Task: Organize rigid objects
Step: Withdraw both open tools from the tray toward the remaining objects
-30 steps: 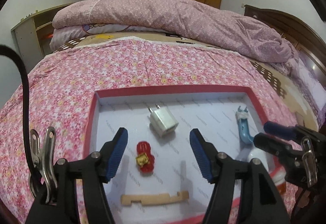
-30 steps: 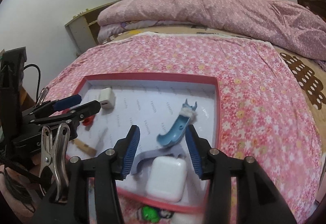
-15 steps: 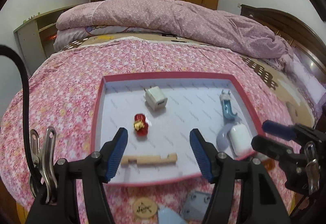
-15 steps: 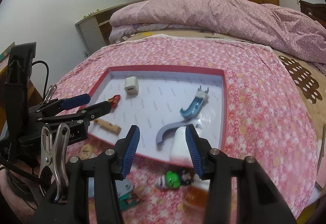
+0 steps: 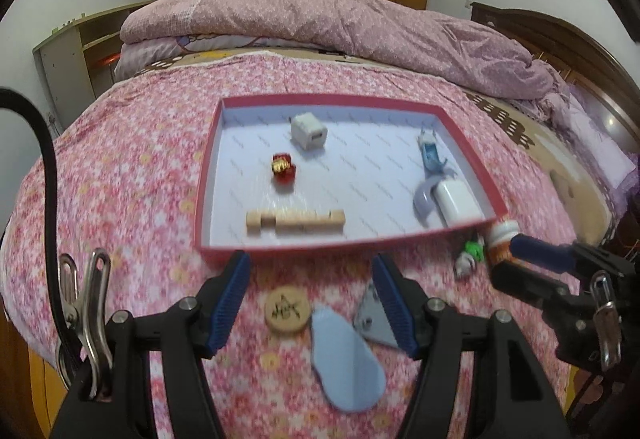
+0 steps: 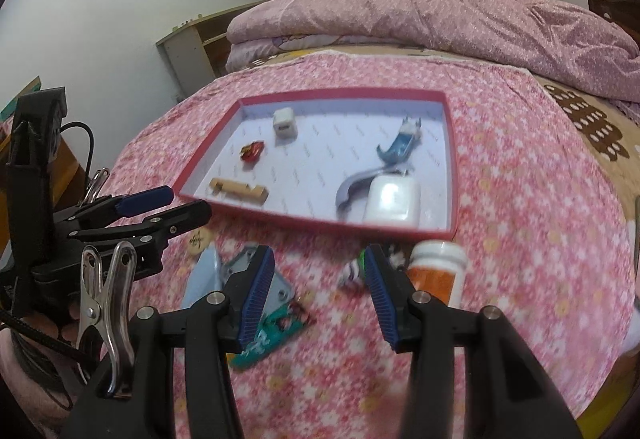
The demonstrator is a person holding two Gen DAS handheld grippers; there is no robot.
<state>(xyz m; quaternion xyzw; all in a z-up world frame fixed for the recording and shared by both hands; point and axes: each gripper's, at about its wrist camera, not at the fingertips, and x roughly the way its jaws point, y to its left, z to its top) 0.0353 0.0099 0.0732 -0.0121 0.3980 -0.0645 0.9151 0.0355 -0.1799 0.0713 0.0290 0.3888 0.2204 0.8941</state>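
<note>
Two grippers hang over the near edge of a bed with a pink flowered cover [image 5: 132,167], both with jaws parted and nothing between the pads. Under the left gripper [image 5: 310,299] lie a round wooden token [image 5: 286,312], a pale blue oval piece [image 5: 346,361] and a grey triangular piece [image 5: 374,323] partly hidden by its right finger. Just beyond its fingertips sits a shallow red-rimmed tray [image 5: 208,167] with a white floor. Inside, nearest the gripper, a notched wooden bar [image 5: 295,222] lies crosswise; farther in are a small red and gold toy [image 5: 283,168] and a white plug adapter [image 5: 308,130]. Toward the right side of the tray are a white case [image 5: 456,202], touching a curved grey piece [image 5: 423,199], and a blue clip-like item [image 5: 430,153] beyond them.

Ahead of the right gripper [image 6: 318,297], close to its right finger, an orange bottle with a white cap [image 6: 438,271] stands just outside the tray's near rim. A small green and white figure [image 6: 356,267] lies by that finger's tip. By its left finger lies a teal card [image 6: 272,335], blurred.
</note>
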